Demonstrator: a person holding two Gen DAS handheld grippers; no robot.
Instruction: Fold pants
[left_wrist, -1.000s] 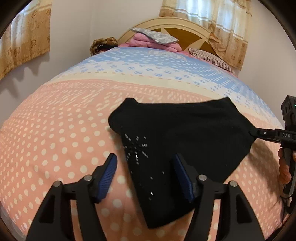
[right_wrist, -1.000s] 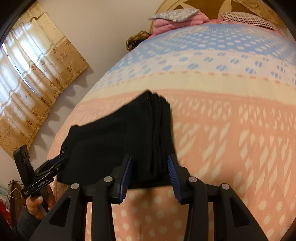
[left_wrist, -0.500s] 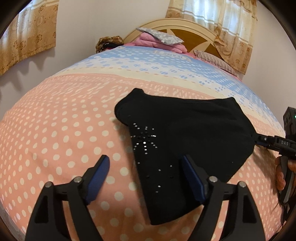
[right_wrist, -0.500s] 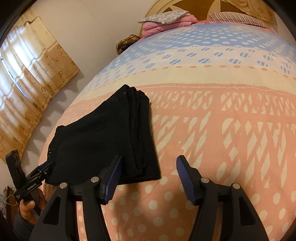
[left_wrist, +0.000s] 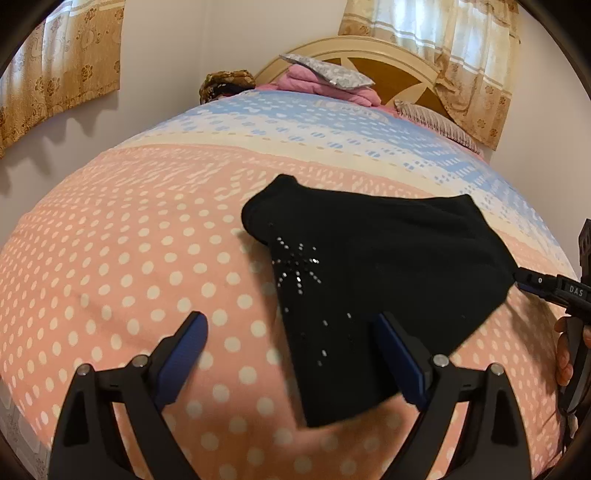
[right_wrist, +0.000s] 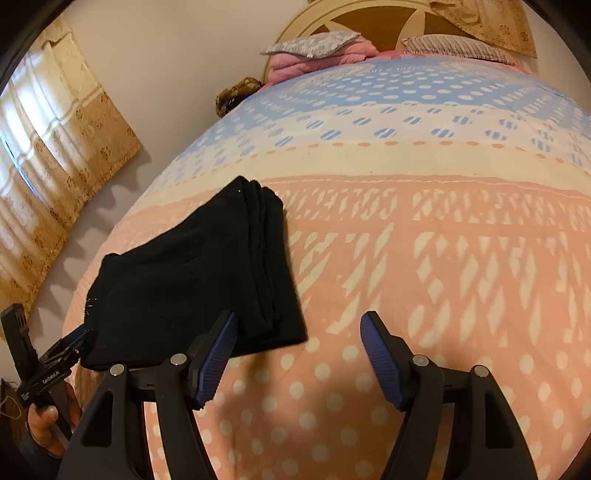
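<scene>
The folded black pants (left_wrist: 376, 280) are lying on the pink dotted bed (left_wrist: 122, 258), while the left hand-held gripper (left_wrist: 291, 354) and the right hand-held gripper (right_wrist: 297, 354) are both hovering beside them with fingers spread apart, gripping nothing.

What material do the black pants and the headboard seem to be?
Black pants: soft matte knit, probably cotton or a blend; they lie limp in stacked folds, with small shiny studs that look like rhinestones. Headboard: likely wood, cream painted rim with glossy brown panels.
</scene>
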